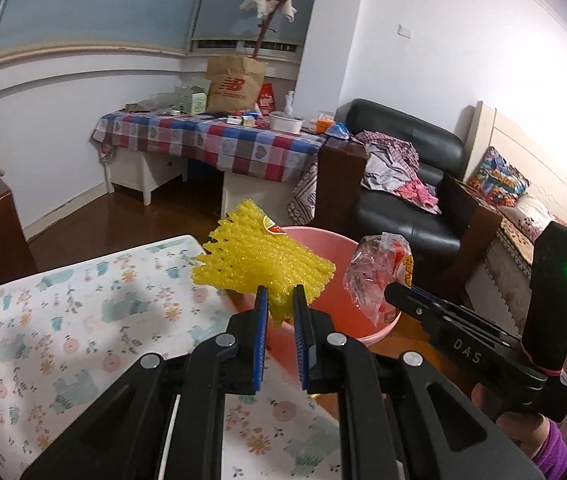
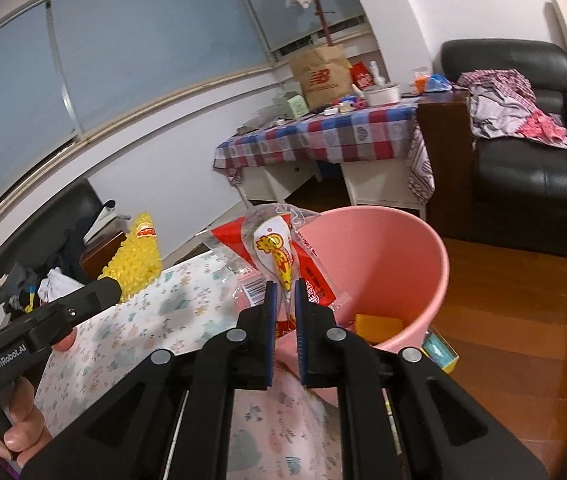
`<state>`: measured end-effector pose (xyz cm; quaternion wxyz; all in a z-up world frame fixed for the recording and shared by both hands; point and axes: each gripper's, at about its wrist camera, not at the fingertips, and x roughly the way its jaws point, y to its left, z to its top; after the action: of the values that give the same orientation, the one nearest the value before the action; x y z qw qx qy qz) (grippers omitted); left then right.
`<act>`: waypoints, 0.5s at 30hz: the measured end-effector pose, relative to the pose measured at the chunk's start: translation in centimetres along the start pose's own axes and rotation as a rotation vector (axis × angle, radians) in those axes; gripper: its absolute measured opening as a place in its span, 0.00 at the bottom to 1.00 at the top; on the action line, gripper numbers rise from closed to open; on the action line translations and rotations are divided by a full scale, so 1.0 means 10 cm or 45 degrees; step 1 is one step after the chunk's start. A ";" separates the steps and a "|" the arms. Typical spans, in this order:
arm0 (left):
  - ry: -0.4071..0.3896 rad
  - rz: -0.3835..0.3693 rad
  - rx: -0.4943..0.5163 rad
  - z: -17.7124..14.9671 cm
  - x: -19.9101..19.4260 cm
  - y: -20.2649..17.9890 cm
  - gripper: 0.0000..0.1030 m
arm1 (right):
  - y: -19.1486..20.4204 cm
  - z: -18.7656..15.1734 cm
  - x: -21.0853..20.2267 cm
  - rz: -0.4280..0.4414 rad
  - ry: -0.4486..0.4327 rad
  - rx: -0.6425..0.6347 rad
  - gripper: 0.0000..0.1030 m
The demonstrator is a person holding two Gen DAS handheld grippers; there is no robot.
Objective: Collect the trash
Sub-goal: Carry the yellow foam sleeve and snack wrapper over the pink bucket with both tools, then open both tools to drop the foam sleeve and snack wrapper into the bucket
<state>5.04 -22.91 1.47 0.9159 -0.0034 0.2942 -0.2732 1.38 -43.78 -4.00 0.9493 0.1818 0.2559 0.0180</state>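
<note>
Pinching the yellow foam net (image 1: 261, 260), your left tongs (image 1: 282, 294) hold it mid-frame, long axis running toward upper left. Your right tongs (image 2: 283, 290) clamp the snack wrapper (image 2: 279, 256), pointing up, beside the pink bin (image 2: 383, 264) rim.

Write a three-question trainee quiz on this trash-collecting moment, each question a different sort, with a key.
1. True or false: the left gripper holds yellow foam netting.
2. The right gripper is shut on: A) a paper bag B) a clear snack wrapper C) nothing.
3. Fill in: the yellow box lies inside the pink ____.

Key: 1 true; 2 B; 3 bucket.
</note>
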 end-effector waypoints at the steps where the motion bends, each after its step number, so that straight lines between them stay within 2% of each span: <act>1: 0.006 -0.004 0.010 0.01 0.05 -0.04 0.11 | -0.03 0.00 0.00 -0.006 -0.001 0.005 0.09; 15: 0.079 -0.033 0.067 -0.01 0.48 -0.26 0.11 | -0.30 -0.02 0.13 -0.037 0.011 0.072 0.09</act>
<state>6.93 -27.50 -0.71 0.9025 0.0251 0.3151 -0.2927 2.22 -46.35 -5.82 0.9428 0.2048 0.2629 -0.0021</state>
